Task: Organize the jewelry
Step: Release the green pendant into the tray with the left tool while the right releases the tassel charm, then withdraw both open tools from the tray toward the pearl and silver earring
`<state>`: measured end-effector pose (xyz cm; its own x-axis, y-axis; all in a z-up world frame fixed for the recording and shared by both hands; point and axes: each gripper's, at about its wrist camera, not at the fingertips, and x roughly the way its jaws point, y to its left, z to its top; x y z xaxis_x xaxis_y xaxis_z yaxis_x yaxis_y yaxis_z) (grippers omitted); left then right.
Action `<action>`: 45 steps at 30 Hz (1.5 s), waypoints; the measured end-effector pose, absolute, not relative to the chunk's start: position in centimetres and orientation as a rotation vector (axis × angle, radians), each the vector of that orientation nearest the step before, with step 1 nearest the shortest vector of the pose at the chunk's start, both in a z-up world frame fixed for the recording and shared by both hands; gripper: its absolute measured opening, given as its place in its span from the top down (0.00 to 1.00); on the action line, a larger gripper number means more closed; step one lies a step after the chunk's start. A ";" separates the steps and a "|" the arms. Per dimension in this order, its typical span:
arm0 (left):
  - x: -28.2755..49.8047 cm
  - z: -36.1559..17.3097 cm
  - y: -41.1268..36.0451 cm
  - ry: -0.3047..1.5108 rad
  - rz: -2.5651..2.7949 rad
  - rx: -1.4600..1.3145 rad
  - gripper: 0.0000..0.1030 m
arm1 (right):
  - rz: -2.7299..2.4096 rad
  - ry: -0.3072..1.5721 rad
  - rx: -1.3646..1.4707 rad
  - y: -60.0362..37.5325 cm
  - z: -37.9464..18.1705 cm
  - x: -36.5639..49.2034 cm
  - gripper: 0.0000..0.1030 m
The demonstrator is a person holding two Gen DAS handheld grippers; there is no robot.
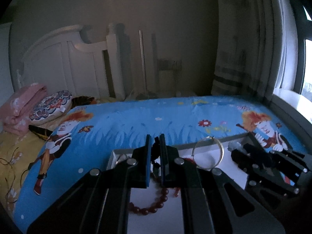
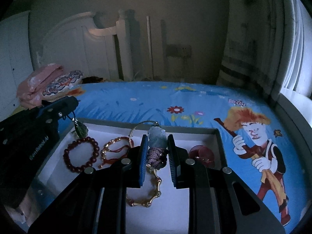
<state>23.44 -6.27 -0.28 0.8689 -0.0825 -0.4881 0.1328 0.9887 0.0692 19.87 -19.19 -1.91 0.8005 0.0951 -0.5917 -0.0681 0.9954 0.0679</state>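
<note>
A shallow white tray (image 2: 195, 132) lies on the bed. My left gripper (image 1: 155, 146) is shut on a dark cord (image 1: 155, 148), and a green pendant (image 2: 81, 129) hangs from it over the tray's left end. My right gripper (image 2: 156, 146) is shut on a pale jade pendant with a purple knotted cord (image 2: 156, 136). In the tray lie a dark red bead bracelet (image 2: 81, 154), a red-and-gold string bracelet (image 2: 115, 150), a gold link bracelet (image 2: 148, 195), a thin metal bangle (image 1: 208, 152) and red discs (image 2: 202, 154).
The bed has a blue cartoon sheet (image 1: 136, 120). A pink folded blanket (image 1: 21, 107) and a patterned pillow (image 1: 50, 105) lie at its left end by the white headboard (image 1: 64, 62). A curtain (image 1: 243, 48) and a window sill (image 1: 292, 101) are on the right.
</note>
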 end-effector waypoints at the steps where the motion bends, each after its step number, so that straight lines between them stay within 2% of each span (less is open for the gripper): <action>1: 23.5 -0.5 -6.2 0.512 -0.108 0.103 0.91 | 0.088 0.639 0.043 -19.2 -2.0 19.9 0.79; 3: 23.6 -1.0 -6.0 0.543 -0.117 0.102 0.88 | 0.083 0.651 0.037 -19.2 -2.3 20.0 0.79; 6: 23.3 -1.6 -5.7 0.547 -0.104 0.116 0.76 | 0.066 0.667 0.040 -19.4 -2.5 20.0 0.78; 9: 23.0 -1.7 -5.5 0.550 -0.102 0.110 0.69 | 0.061 0.669 0.043 -19.5 -2.6 20.0 0.77; 12: 22.6 -1.8 -5.2 0.552 -0.101 0.100 0.64 | 0.062 0.663 0.045 -19.5 -2.6 19.5 0.69; 22: 21.4 -2.7 -5.4 0.563 -0.118 0.104 0.54 | 0.069 0.678 0.071 -20.5 -3.3 17.9 0.69; 31: 17.6 -1.9 -4.0 0.563 -0.142 0.086 0.33 | 0.088 0.681 0.076 -20.9 -3.1 15.0 0.69; 33: 16.4 -2.0 -3.3 0.567 -0.139 0.079 0.24 | 0.086 0.682 0.082 -21.4 -3.2 14.0 0.69; 35: 15.4 -2.2 -2.6 0.573 -0.134 0.075 0.23 | 0.078 0.679 0.099 -22.1 -3.4 12.9 0.62; 36: 14.8 -2.4 -2.1 0.581 -0.126 0.076 0.23 | 0.068 0.677 0.120 -22.8 -3.5 12.1 0.53; 37: 14.4 -2.5 -1.8 0.586 -0.121 0.075 0.23 | 0.061 0.674 0.131 -23.2 -3.6 11.6 0.52; 45: 11.6 -3.5 0.9 0.566 -0.054 0.073 0.21 | -0.016 0.688 0.137 -26.4 -5.2 7.7 0.51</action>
